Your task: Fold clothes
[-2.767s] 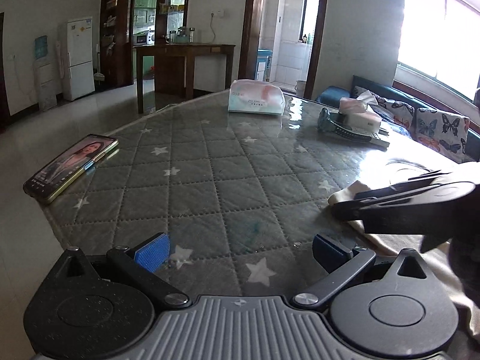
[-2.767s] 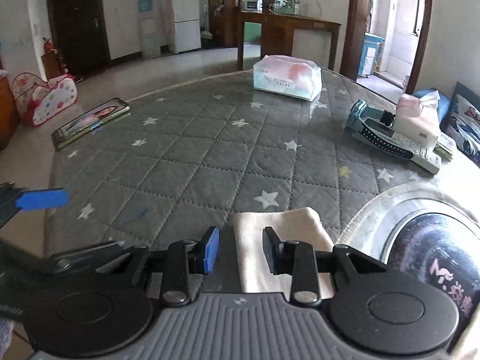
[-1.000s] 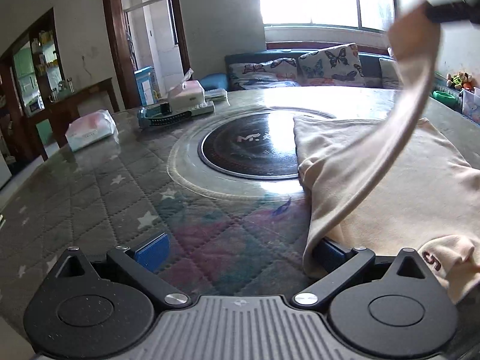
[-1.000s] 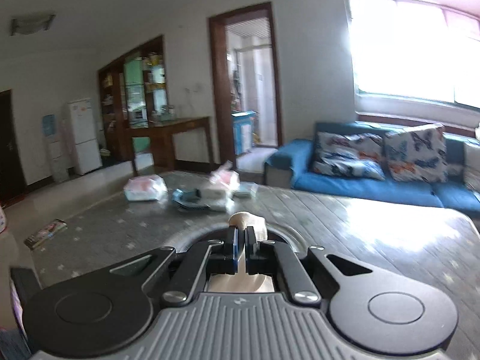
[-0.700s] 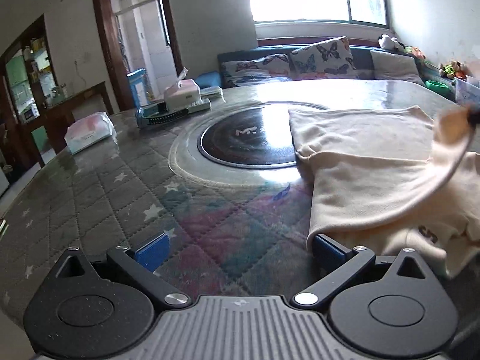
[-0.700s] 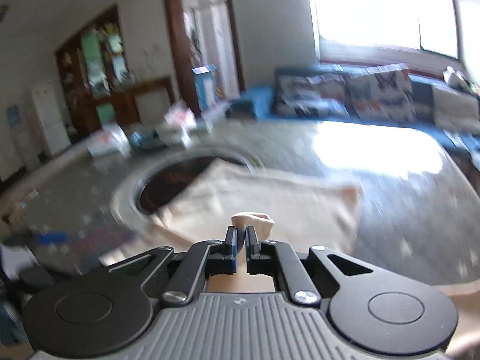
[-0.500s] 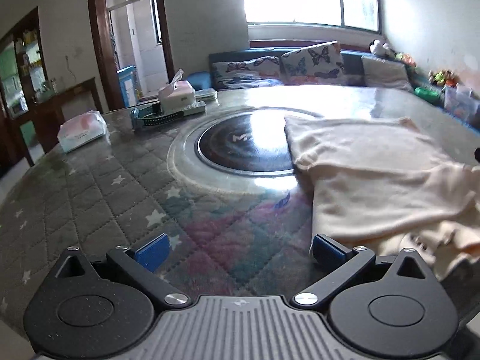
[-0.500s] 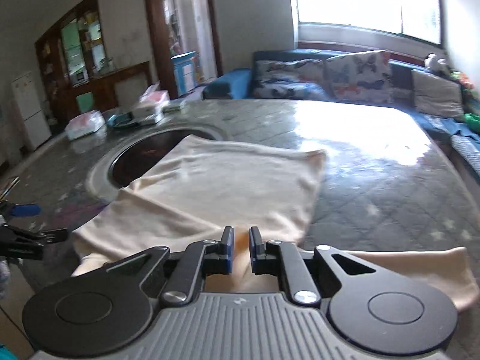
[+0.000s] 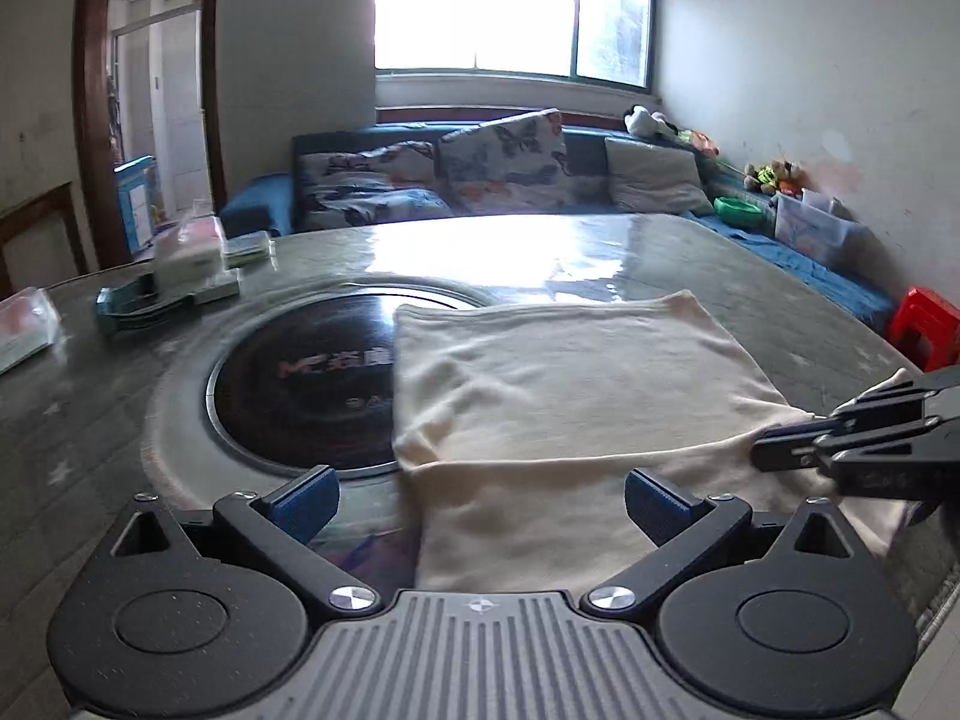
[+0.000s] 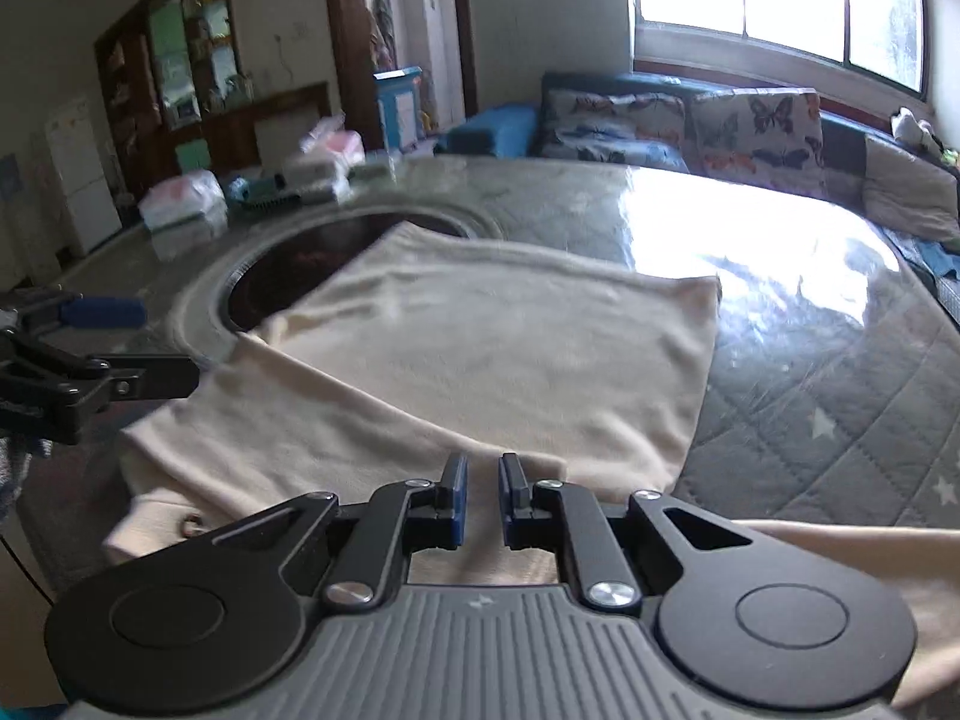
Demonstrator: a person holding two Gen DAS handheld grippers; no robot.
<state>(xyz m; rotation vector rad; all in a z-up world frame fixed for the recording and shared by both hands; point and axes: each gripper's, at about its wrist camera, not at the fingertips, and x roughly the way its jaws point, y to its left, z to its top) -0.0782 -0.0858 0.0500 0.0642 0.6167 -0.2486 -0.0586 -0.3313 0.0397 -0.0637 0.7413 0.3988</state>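
Behind the table [image 9: 600,240] stood a blue sofa [image 9: 480,180] with butterfly cushions under a bright window [image 9: 480,0]. We worked on a quilted grey cover with stars, under a glossy sheet. The cream garment [image 9: 570,396] lay flat near our edge of the table, and its far left corner reached over the dark round plate [image 9: 300,384] set in the table's middle. One part of the cloth was folded across the rest.

Our left gripper [image 9: 477,495] had its fingers wide apart and held nothing; the near edge of the garment lay between and below them. Our right gripper [image 10: 480,501] had only a narrow gap between its blue pads [image 10: 457,498], with cloth lying under them but not pinched. A tissue box [image 9: 186,252] stood at the far left of the table.
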